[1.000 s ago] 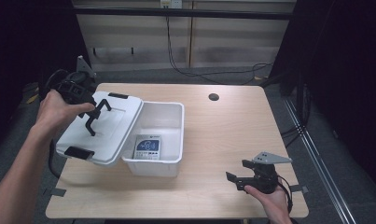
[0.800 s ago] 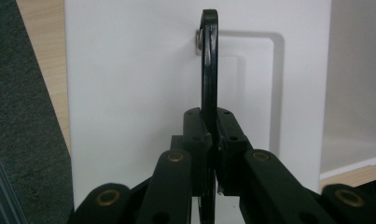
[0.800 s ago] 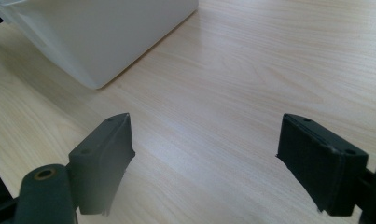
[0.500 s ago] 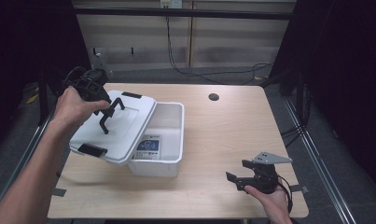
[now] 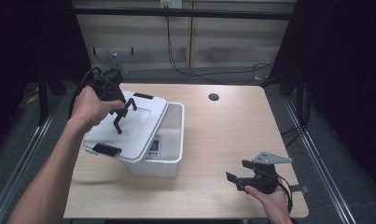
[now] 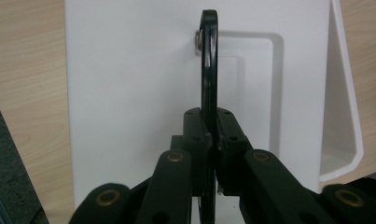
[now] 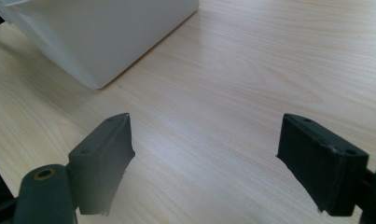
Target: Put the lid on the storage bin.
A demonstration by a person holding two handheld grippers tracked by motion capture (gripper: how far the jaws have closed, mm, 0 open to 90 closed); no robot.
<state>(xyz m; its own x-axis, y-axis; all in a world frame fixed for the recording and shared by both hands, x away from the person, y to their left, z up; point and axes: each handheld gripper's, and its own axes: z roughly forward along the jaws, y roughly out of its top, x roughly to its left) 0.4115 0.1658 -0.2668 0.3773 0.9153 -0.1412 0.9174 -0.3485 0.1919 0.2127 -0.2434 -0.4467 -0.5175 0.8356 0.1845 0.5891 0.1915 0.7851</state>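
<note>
A white plastic box (image 5: 172, 154) stands left of the table's middle, with a printed card (image 5: 153, 148) lying inside it. Its white lid (image 5: 134, 127) is held tilted above the box's left part, partly covering it. My left gripper (image 5: 119, 112) is shut on the lid's black handle (image 6: 208, 70), which rises between the jaws in the left gripper view. A black clip (image 5: 107, 149) sits on the lid's near edge and another (image 5: 142, 96) on its far edge. My right gripper (image 5: 238, 178) rests open near the table's front right, facing the box (image 7: 97, 32).
The wooden table (image 5: 232, 135) has a round cable hole (image 5: 213, 97) at the back. Its right half is bare wood. Cables hang along the wall behind, and dark floor surrounds the table.
My left gripper has carried the lid to the right, from beside the box to partly over its opening. The right gripper has stayed put.
</note>
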